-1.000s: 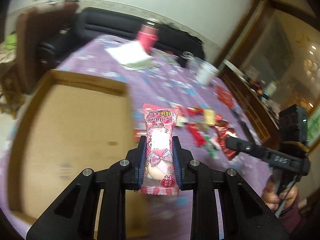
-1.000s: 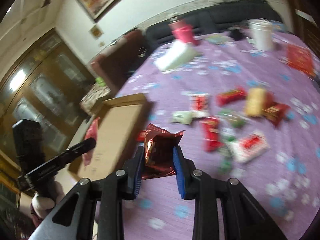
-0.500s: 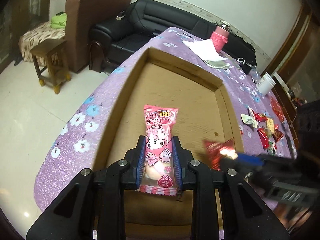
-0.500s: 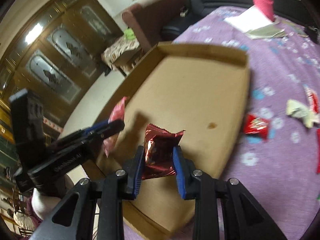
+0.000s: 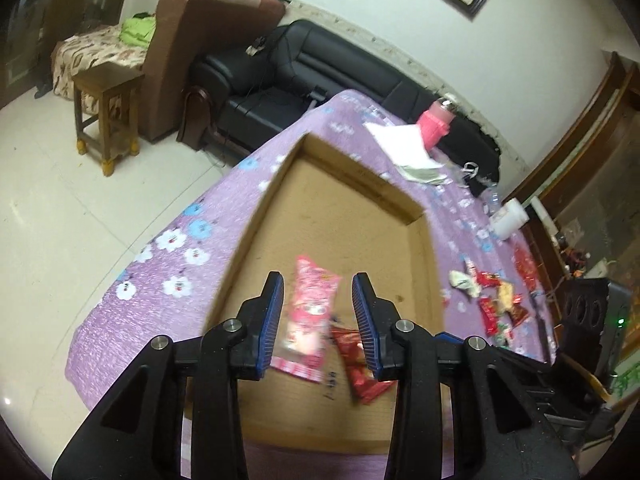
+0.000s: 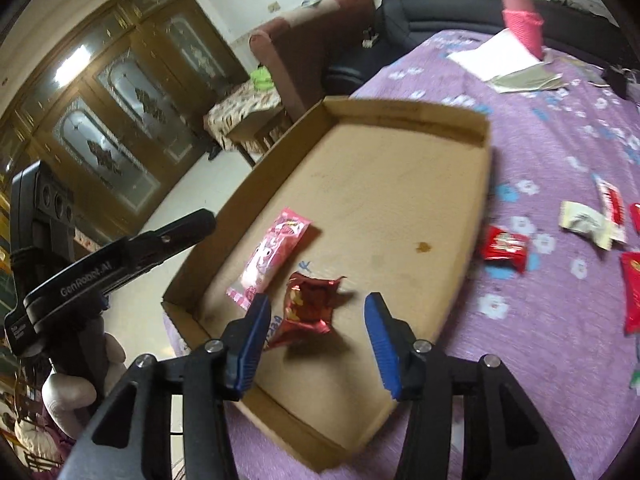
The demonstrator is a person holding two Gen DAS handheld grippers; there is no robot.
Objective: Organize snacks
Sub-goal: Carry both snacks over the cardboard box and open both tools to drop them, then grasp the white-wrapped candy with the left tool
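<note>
A shallow cardboard tray [image 5: 352, 184] [image 6: 400, 112] sits on the purple flowered tablecloth. A pink snack pack [image 5: 310, 312] [image 6: 272, 254] and a dark red foil pack [image 5: 360, 368] [image 6: 310, 306] lie on the tray floor near its front end, side by side. My left gripper [image 5: 320, 320] is open above the pink pack, not touching it. My right gripper [image 6: 316, 336] is open above the red foil pack. The left gripper also shows in the right wrist view [image 6: 120, 252], at the tray's left side.
Several loose snacks [image 5: 496, 304] [image 6: 504, 246] lie on the cloth right of the tray. A pink bottle [image 5: 436, 124] [image 6: 520, 20], white papers [image 5: 404, 148] and a white cup [image 5: 508, 216] stand farther back. The table edge drops to the floor on the left.
Both grippers have opened and let go of their packs, which now lie on the tray floor. Both grippers have pulled back a little above the tray.
</note>
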